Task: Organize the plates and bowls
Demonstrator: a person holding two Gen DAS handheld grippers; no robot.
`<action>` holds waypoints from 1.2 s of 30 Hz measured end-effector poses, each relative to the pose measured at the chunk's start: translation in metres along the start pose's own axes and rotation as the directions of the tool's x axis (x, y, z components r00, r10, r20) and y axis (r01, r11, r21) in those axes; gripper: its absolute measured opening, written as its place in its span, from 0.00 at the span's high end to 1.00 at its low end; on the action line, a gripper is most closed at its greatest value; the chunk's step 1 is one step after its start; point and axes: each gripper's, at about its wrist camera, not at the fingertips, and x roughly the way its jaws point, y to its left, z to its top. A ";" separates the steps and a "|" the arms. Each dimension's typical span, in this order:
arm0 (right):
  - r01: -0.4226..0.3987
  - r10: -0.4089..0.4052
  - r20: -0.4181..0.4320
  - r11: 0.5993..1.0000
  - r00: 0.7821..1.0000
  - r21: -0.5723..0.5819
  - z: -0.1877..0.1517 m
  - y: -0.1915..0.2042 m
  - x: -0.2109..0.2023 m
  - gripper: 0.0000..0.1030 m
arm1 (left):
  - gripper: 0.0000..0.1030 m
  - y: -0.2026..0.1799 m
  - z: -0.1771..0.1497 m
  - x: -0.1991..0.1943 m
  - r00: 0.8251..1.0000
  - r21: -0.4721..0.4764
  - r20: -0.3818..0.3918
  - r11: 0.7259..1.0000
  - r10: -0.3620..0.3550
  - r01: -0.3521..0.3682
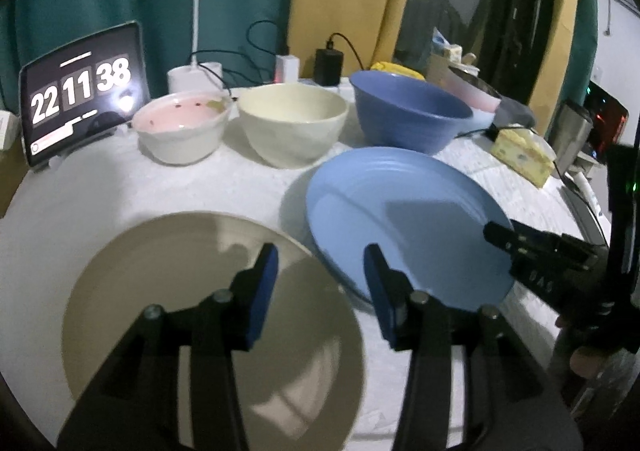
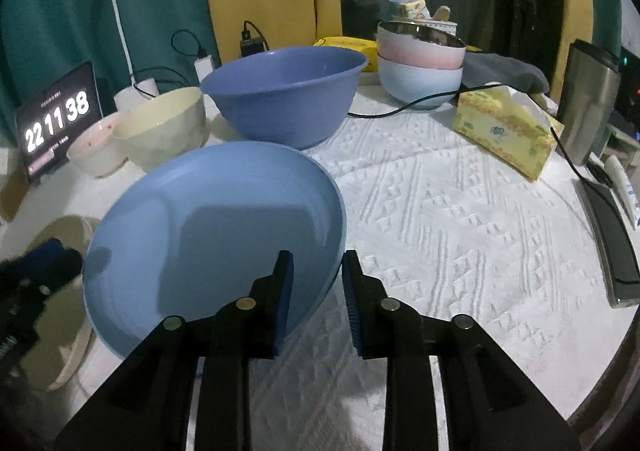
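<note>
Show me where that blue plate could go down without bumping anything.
Widest bare cloth: right of the blue plate, bordered by the tissue box behind and the dark flat device at the edge. A smaller patch lies between the beige plate and the pink bowl. The back row of bowls is crowded.

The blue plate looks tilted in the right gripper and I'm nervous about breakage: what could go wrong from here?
1. The right gripper pinches the blue plate only at its rim, with the plate tilted off the cloth; it could slip or pivot down.
2. The beige plate lies right beside it, under the open left gripper, so a swing could knock the rims together.
3. The big blue bowl stands just behind, easy to bump.
</note>
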 end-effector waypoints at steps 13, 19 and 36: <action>0.024 -0.024 0.059 1.000 0.998 0.002 0.002 0.004 -0.025 0.66 | 0.55 0.023 -0.003 -0.021 0.999 -0.041 0.047 0.999 0.027 -0.025; 0.012 -0.011 0.079 1.000 0.997 -0.014 -0.002 0.017 -0.042 0.66 | 0.55 0.033 -0.010 -0.037 0.997 -0.054 0.072 0.998 0.040 -0.036; -0.037 0.048 0.098 0.993 0.994 -0.110 -0.012 0.079 -0.073 0.66 | 0.54 0.087 -0.034 -0.078 0.987 -0.119 0.124 0.989 0.102 -0.087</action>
